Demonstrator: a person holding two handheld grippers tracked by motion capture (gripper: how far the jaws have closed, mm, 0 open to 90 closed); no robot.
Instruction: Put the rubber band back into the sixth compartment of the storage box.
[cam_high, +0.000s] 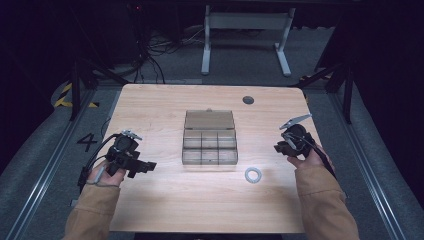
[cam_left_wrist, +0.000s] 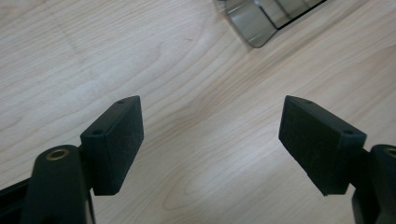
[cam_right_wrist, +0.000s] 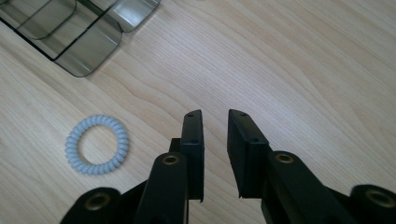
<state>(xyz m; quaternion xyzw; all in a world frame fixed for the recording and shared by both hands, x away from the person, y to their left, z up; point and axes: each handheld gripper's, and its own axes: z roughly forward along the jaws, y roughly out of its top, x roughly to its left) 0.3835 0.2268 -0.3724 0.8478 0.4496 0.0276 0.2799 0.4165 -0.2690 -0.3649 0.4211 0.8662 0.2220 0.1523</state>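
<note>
A smoky clear organizer box (cam_high: 210, 150) with several small compartments sits mid-table, its lid folded back. A pale blue spiral hair tie (cam_high: 253, 175) lies flat just off the box's near right corner. My left gripper (cam_high: 145, 167) hovers left of the box, jaws wide open and empty; in the left gripper view (cam_left_wrist: 210, 135) a corner of the box (cam_left_wrist: 261, 23) is at the top. My right gripper (cam_high: 281, 147) is held right of the box. In its own view (cam_right_wrist: 215, 140) the jaws stand almost together, nothing between them, with the hair tie (cam_right_wrist: 97, 144) to their left and the box (cam_right_wrist: 88, 51) beyond.
A dark round grommet (cam_high: 248, 100) sits in the wooden tabletop (cam_high: 165, 105) near its far edge. Past the table stand a white desk frame (cam_high: 245, 30) and cables on the floor. Bare wood lies along the front of the table.
</note>
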